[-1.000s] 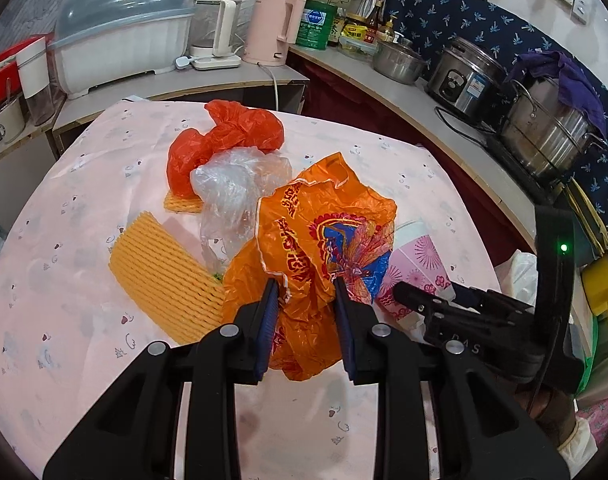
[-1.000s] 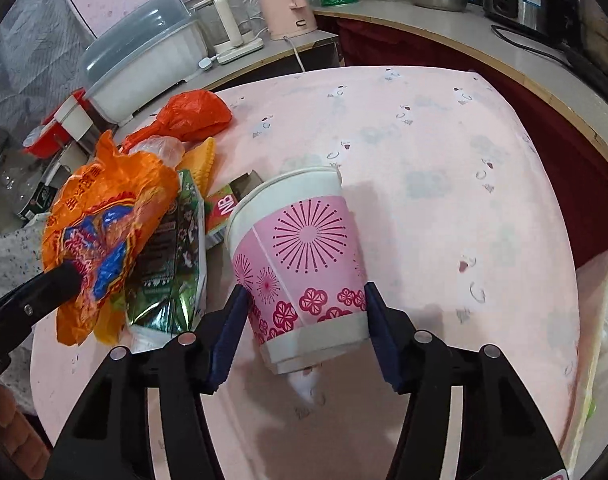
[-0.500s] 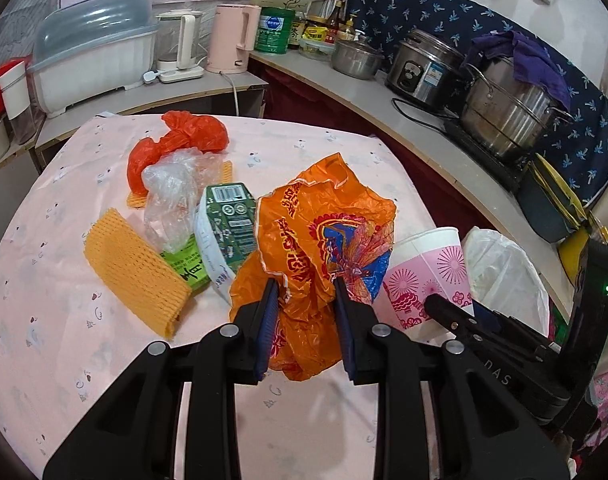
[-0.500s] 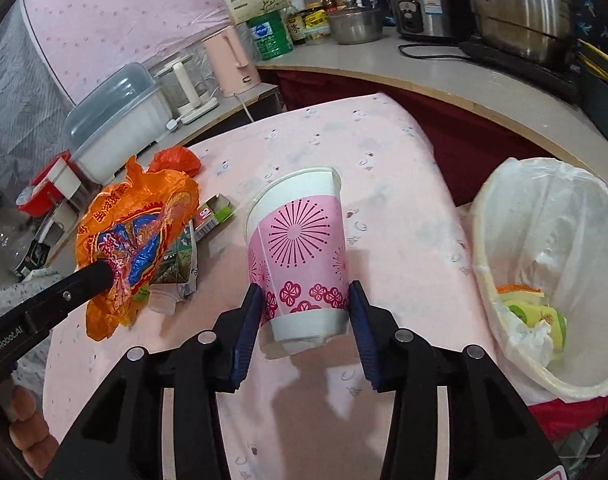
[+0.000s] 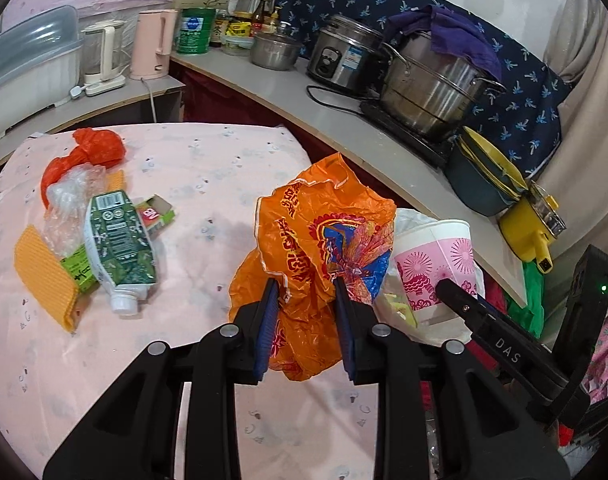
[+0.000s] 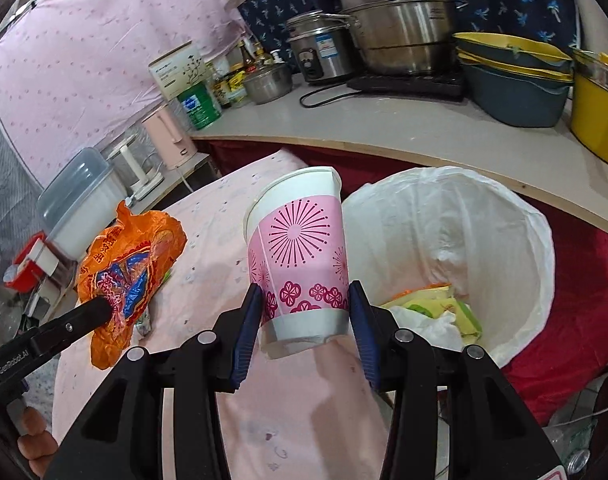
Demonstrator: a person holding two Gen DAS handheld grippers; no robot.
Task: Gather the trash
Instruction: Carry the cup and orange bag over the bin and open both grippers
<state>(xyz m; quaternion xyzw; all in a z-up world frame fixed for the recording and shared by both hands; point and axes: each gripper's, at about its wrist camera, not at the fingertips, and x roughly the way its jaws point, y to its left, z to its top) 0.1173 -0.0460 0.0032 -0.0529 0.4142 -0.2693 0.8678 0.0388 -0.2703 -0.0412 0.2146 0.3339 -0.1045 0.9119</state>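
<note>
- My left gripper (image 5: 307, 294) pinches the orange bag (image 5: 323, 236) above the bench (image 5: 208, 184).
- My right gripper (image 6: 304, 312), jaws just closed further, clamps the pink cup (image 6: 300, 248) beside the white-lined bin (image 6: 455, 216).

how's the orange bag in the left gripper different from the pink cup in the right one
The orange bag is thin, crumpled plastic that hangs limp; the pink cup is stiff paper keeping its round shape. The bag bunches between the left gripper pads, while the right gripper clamps the cup near its base, rim tilted up. Both are held clear of the table, near the white-lined bin.
</note>
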